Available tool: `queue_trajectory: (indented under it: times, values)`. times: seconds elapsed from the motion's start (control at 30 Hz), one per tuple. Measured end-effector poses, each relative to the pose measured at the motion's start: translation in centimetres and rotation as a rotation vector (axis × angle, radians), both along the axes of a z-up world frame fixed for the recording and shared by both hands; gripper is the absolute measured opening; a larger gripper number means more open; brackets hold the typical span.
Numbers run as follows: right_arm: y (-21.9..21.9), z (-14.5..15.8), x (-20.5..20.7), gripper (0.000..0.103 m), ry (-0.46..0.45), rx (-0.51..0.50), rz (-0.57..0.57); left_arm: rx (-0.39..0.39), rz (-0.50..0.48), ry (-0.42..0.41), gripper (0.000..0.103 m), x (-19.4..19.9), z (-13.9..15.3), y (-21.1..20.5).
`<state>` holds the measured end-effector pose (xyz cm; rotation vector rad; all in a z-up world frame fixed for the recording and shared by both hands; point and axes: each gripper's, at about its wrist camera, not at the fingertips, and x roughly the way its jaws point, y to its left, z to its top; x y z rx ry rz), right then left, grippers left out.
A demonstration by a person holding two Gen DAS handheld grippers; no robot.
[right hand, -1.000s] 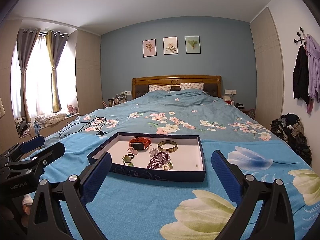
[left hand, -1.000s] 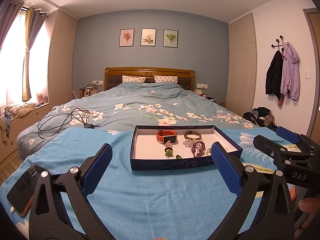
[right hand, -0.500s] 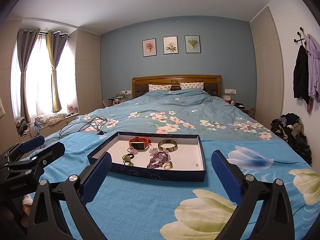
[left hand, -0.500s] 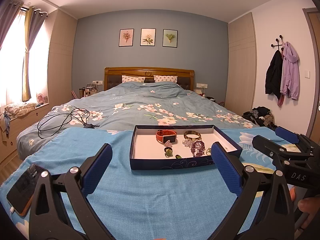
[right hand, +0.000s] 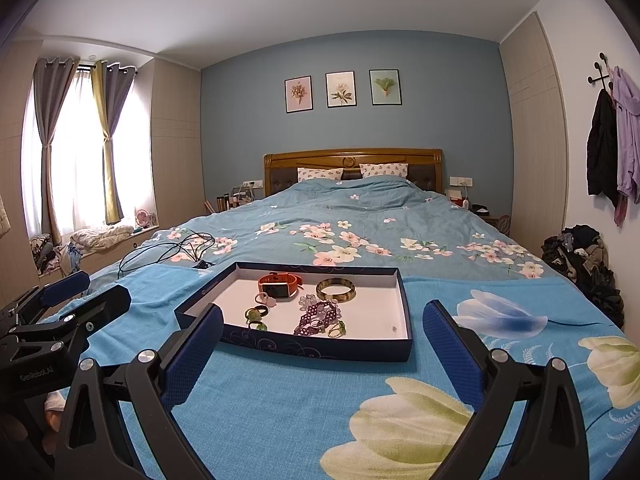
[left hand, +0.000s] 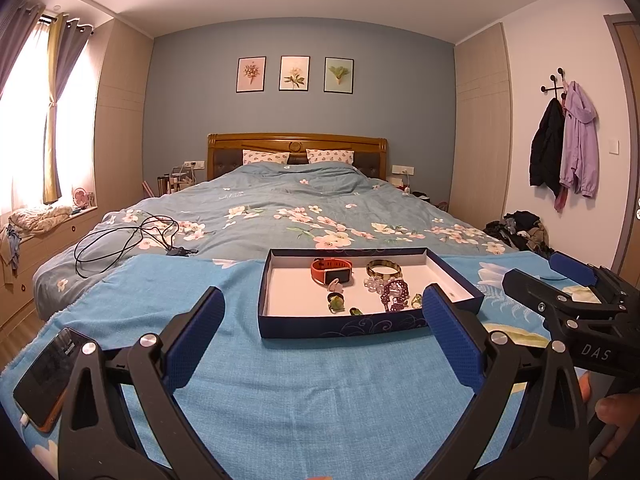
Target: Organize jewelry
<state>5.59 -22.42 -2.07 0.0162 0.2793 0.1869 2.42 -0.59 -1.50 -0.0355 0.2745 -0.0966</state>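
While both grippers hang over the foot of the bed, the scene reads almost identically to the pictures of a second and half a second ago: nothing in the tray has shifted, and neither tool has closed or advanced noticeably. That stillness fits a pause ahead of sorting as well as a rest after the pieces were gathered into the tray.

Left wrist view. Left gripper [left hand: 322, 334]: fingers spread wide, nothing between them, held short of the tray. Tray [left hand: 344, 326]: shallow, dark blue walls, white floor, lying on a light blue blanket [left hand: 312, 392]. Contents: orange watch [left hand: 331, 272] at the back; bangle [left hand: 383, 268] just beside it; purple bead bracelet [left hand: 394, 294] nearer the front; small green rings [left hand: 337, 303] to its left. All lie loosely clustered, not in rows. Phone [left hand: 44, 376] at the blanket's left edge. Right gripper [left hand: 560, 284] shows at the right border, side on, with a fingertip of the person's hand [left hand: 618, 420] below.

Right wrist view. Right gripper [right hand: 323, 344]: fingers equally wide apart, empty, framing the tray [right hand: 320, 350] from its near side. Watch [right hand: 280, 284], bangle [right hand: 335, 290], bracelet [right hand: 316, 316] and rings [right hand: 256, 318] sit as listed. Left gripper [right hand: 68, 300] at the left border. Black cable [right hand: 168, 252] coiled on the floral duvet beyond.
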Motion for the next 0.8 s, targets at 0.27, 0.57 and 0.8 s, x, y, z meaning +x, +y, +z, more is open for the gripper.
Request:
queue_trajectory:
  times: [0.27,0.57,0.8]
  values:
    - [0.0,-0.06,0.03,0.097,0.003,0.0,0.001,-0.005,0.001,0.0,0.097,-0.05,-0.05,0.01]
    - [-0.02,-0.11,-0.05,0.097,0.0,0.001,0.0,-0.005,0.005,-0.005,0.097,-0.07,-0.1,0.02]
    - [0.06,-0.23,-0.11,0.097,-0.001,0.002,0.001,-0.002,0.007,-0.015,0.097,-0.11,0.11,0.04]
